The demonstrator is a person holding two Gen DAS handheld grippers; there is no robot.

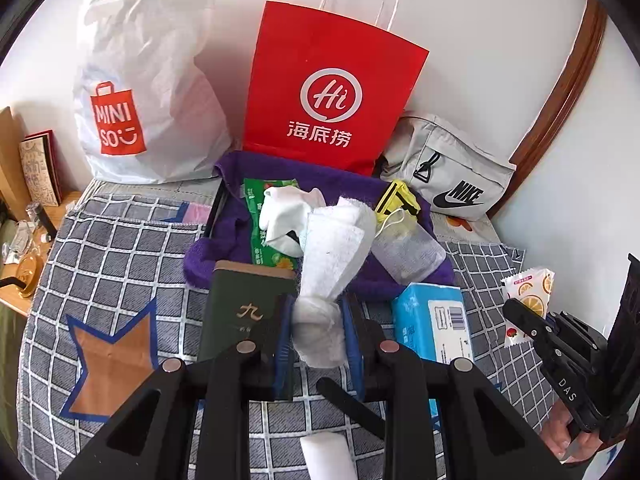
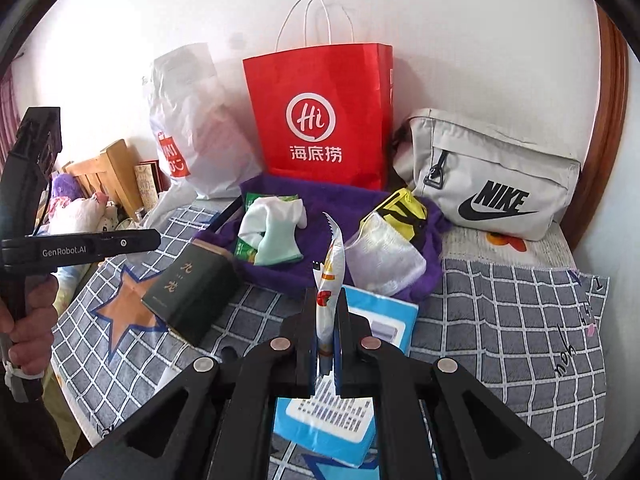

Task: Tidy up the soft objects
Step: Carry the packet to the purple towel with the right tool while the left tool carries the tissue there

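Note:
My left gripper is shut on a rolled white towel and holds it above the bed, in front of the purple towel. My right gripper is shut on a thin snack packet with orange-slice print, held edge-on; the packet also shows in the left wrist view. On the purple towel lie a white sock, a green packet, a clear pouch and a yellow-black item.
A red paper bag, a white Miniso bag and a grey Nike pouch stand against the wall. A dark green box and a blue tissue pack lie on the checked bedcover. A wooden nightstand is left.

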